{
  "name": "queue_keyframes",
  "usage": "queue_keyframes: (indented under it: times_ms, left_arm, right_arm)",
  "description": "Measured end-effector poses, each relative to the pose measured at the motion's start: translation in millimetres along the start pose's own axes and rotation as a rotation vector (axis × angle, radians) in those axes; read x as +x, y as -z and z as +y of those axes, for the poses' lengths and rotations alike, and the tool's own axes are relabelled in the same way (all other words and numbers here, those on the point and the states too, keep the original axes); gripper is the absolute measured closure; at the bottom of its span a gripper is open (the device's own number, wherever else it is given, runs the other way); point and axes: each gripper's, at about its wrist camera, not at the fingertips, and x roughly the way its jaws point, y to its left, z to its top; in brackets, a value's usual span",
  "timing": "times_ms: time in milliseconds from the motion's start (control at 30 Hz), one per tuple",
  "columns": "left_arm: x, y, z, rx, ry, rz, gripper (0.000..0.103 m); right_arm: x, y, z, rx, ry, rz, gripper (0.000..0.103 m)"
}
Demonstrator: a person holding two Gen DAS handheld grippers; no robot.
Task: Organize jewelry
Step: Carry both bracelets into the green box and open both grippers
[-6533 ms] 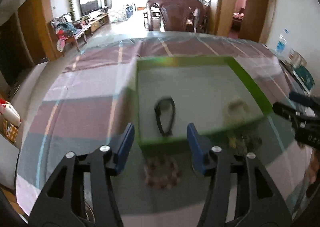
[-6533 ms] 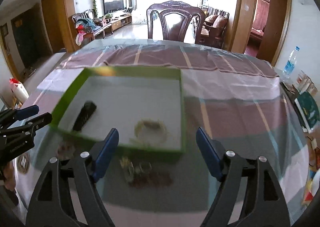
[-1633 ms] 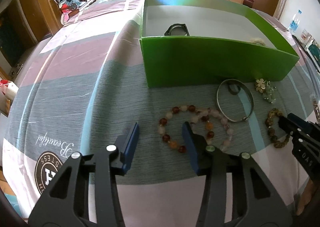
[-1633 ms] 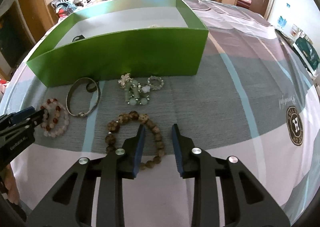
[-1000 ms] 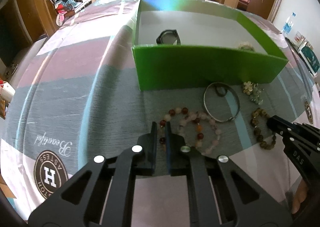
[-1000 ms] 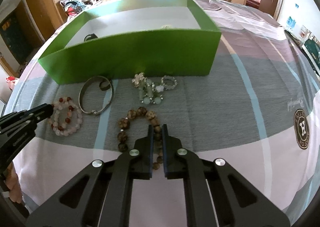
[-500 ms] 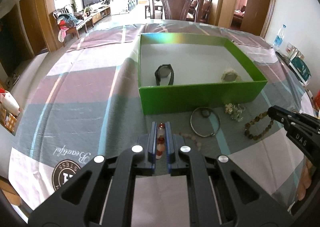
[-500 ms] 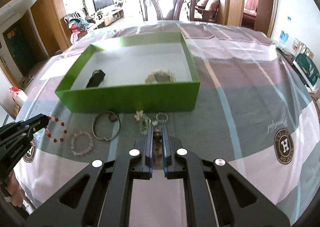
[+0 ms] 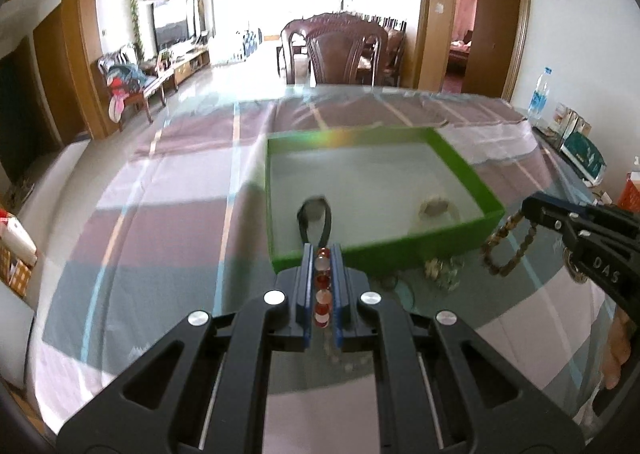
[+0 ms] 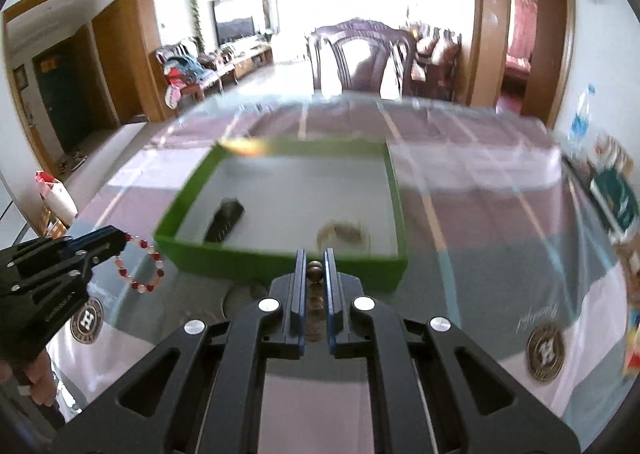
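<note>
Above the counter point(image 9: 160, 222), before the green box point(image 9: 472, 174): left hand-held gripper point(image 9: 322, 254) clenched on red-and-pink bead bracelet point(image 10: 140, 266), right hand-held gripper point(image 10: 312, 258) on brown bead bracelet point(image 9: 508, 250) (both dangling).

Both cams sit right behind their own jaws, up above the counter point(image 9: 160, 190), looking forward and down at the green box point(image 9: 472, 170) with the dining chair point(image 9: 344, 50) beyond it. Left wrist view comes at the box from its near-left corner, right wrist view from nearer its right end, both fairly close. They share the box point(image 10: 394, 178), chair and living room, and each catches the other gripper at its edge.
</note>
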Motion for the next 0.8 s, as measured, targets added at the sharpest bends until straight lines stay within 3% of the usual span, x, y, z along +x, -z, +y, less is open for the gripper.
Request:
queue_keyframes:
  times_ms: [67, 233, 400, 533, 667, 800]
  left_arm:
    - [-0.6, -12.3, -0.7, 0.014, -0.003, -0.022, 0.095]
    - [10.5, -47.5, -3.1, 0.013, 0.082, -0.044, 0.095]
    - [55.2, -67.1, -13.4, 0.018, 0.096, 0.008, 0.095]
    - [96.8, -64.9, -18.0, 0.010, 0.095, 0.083, 0.095]
    - [122.7, -56.9, -15.5, -0.007, 0.080, 0.146, 0.095]
    - [125.5, -53.9, -9.4, -0.027, 0.079, 0.142, 0.092]
  right_arm:
    - [-4.6, -17.6, 0.8, -0.021, 0.000, -0.039, 0.095]
    - [11.5, -50.4, -2.1, -0.030, 0.013, -0.057, 0.095]
    - [71.1, -57.3, -1.8, -0.016, 0.005, 0.054, 0.095]
    - [119.2, -47.3, 2.3, -0.010, 0.001, 0.155, 0.095]
    - [141.5, -38.1, 2.2, -0.002, 0.011, 0.197, 0.095]
    - [142.6, -37.0, 1.8, -0.003, -0.003, 0.195, 0.094]
